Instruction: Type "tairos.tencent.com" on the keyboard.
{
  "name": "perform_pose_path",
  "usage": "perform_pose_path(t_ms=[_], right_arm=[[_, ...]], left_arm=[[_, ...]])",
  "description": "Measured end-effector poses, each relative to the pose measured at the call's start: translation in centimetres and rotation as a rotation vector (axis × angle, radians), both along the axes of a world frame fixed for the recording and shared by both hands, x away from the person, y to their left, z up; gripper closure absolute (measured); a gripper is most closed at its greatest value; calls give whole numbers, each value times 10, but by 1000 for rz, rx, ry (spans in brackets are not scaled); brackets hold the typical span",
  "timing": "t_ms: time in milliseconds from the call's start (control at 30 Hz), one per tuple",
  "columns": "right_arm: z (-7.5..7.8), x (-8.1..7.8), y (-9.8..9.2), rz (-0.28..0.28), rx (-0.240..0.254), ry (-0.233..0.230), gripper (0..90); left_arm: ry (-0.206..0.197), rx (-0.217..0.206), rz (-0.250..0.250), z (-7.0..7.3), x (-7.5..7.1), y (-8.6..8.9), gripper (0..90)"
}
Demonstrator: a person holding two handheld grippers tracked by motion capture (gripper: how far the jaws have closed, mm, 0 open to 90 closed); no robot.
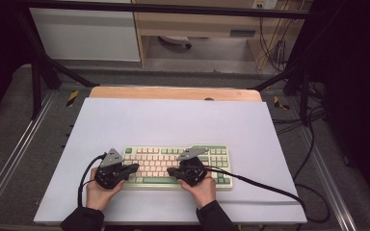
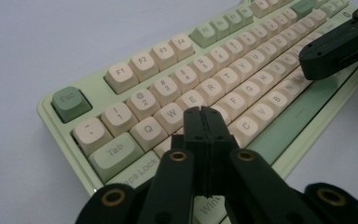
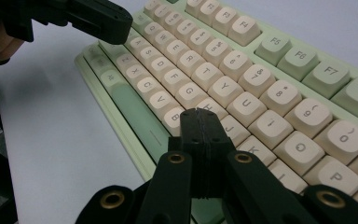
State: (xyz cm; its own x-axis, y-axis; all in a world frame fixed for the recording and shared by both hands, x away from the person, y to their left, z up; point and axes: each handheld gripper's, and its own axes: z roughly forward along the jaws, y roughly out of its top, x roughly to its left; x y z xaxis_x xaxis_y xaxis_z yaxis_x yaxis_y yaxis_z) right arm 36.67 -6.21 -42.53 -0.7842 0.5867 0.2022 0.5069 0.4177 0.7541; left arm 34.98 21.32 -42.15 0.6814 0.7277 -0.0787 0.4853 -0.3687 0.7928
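I have both claws over the keyboard (image 1: pixel 178 166), which lies flat near the front edge of the pale surface (image 1: pixel 173 120), its long side facing me. The left claw (image 2: pixel 204 122) has its jaws pressed together with nothing between them, the tip poised over the letter keys around D and S; the right claw (image 3: pixel 200 123) is likewise closed and empty, its tip over the H–J–N patch. I judge the step in hand to be typing with the closed tips used as single fingers, and the right one seems to be lining up on its key. The next move calls for a short, straight press down onto one keycap, centred so the tip does not catch a neighbour, then a clean lift. The two claws point toward each other over the middle rows, so they could crowd one another. The cable (image 1: pixel 265 185) trailing from the right claw lies across the surface, well clear of the keys.
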Motion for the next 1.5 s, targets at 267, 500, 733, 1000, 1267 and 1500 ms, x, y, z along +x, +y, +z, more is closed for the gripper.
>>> perform_pose_path(t_ms=[267,500,733,1000,1267,1500], right_arm=[[-5,2,3,-1,10,9,900],[-8,2,6,5,13,14,900],[-10,2,8,5,-6,9,900],[-1,1,3,7,-6,-9,900],[8,-1,-9,-2,-21,-27,900],[8,-3,-27,-27,-16,-25,900]], left_arm=[[2,3,-3,-1,0,-1,900],[1,3,-3,-1,0,-1,900],[2,4,-4,-1,0,-1,900],[-2,1,-4,0,0,-1,900],[-2,2,-7,0,-1,-2,900],[-2,7,-11,0,-1,-3,899]])
